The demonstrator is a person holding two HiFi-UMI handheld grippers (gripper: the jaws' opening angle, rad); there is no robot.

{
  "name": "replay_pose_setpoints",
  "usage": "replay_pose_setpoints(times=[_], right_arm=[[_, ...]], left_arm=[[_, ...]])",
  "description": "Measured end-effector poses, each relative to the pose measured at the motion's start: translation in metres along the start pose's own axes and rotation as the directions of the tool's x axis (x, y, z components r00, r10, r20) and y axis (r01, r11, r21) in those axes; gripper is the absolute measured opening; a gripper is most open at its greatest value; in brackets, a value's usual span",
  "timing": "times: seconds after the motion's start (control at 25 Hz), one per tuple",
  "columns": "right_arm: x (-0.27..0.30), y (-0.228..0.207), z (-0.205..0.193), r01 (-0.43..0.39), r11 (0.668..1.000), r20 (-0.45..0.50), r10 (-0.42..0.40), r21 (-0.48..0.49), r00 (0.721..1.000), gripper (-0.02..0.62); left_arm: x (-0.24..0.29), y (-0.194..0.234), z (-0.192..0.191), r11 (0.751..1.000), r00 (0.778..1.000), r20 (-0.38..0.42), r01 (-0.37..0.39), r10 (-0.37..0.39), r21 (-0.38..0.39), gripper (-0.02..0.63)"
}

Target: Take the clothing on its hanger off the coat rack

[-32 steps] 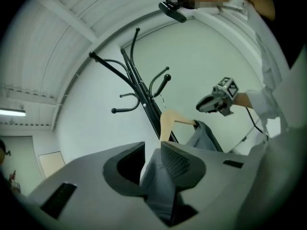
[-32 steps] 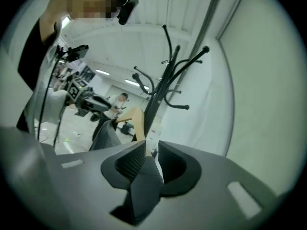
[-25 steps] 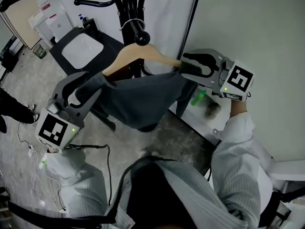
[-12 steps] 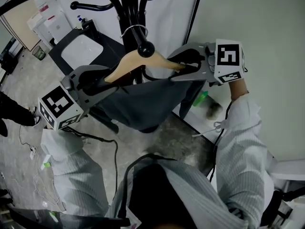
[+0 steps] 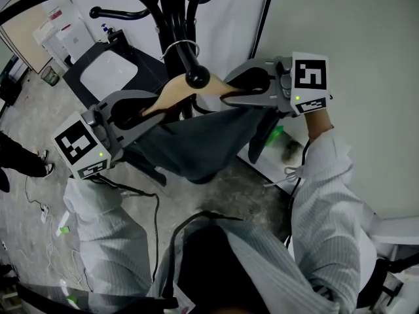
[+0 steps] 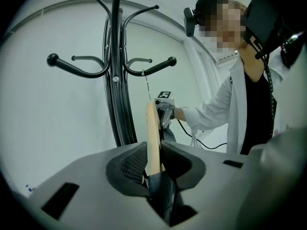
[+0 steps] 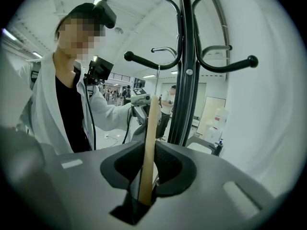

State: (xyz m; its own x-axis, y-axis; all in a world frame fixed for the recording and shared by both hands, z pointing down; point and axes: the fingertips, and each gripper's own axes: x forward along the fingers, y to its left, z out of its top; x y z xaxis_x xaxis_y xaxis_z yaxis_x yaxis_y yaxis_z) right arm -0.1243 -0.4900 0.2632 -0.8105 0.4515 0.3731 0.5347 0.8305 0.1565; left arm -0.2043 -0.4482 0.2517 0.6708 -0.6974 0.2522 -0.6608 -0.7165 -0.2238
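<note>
- White tray [image 5: 108, 76] on black stand [image 5: 145, 56], upper left.
- Green bottle [image 5: 275, 135], right of ctr.
- Bin [image 5: 51, 75] + white cabinet [image 5: 62, 31], far upper left.
- Bystander's leg [image 5: 19, 152], left edge.

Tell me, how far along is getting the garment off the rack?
Done: the left gripper and right gripper sit at the two ends of the hanger. In hand: both jaws are closing, pads against the wood. To do: the hook hangs on the rack, garment draped below, not yet lifted free.
</note>
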Motion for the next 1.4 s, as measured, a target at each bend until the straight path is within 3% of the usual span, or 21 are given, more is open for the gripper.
replay_pose_setpoints(times=[0.36,0.88,1.16,1.4], right_arm=[[-0.005,0.011,0.01,0.024,0.998,0.008,-0.024,-0.052,1.0,0.06],[-0.053,0.064,0.061,0.125,0.982,-0.017,-0.128,-0.14,0.992,0.06],[-0.088,0.156,0.048,0.275,0.956,-0.053,-0.282,-0.105,0.958,0.06],[-0.095,0.163,0.008,0.365,0.931,-0.089,-0.364,-0.007,0.927,0.061]], left_arm=[[-0.003,-0.014,0.012,0.999,0.999,-0.011,0.038,-0.038,0.024,0.064],[-0.008,-0.063,0.076,0.983,0.997,0.001,0.074,-0.076,0.166,0.064],[0.017,-0.148,0.087,0.951,0.979,0.033,0.188,-0.203,0.246,0.064],[0.05,-0.152,0.06,0.926,0.941,0.033,0.323,-0.336,0.197,0.064]])
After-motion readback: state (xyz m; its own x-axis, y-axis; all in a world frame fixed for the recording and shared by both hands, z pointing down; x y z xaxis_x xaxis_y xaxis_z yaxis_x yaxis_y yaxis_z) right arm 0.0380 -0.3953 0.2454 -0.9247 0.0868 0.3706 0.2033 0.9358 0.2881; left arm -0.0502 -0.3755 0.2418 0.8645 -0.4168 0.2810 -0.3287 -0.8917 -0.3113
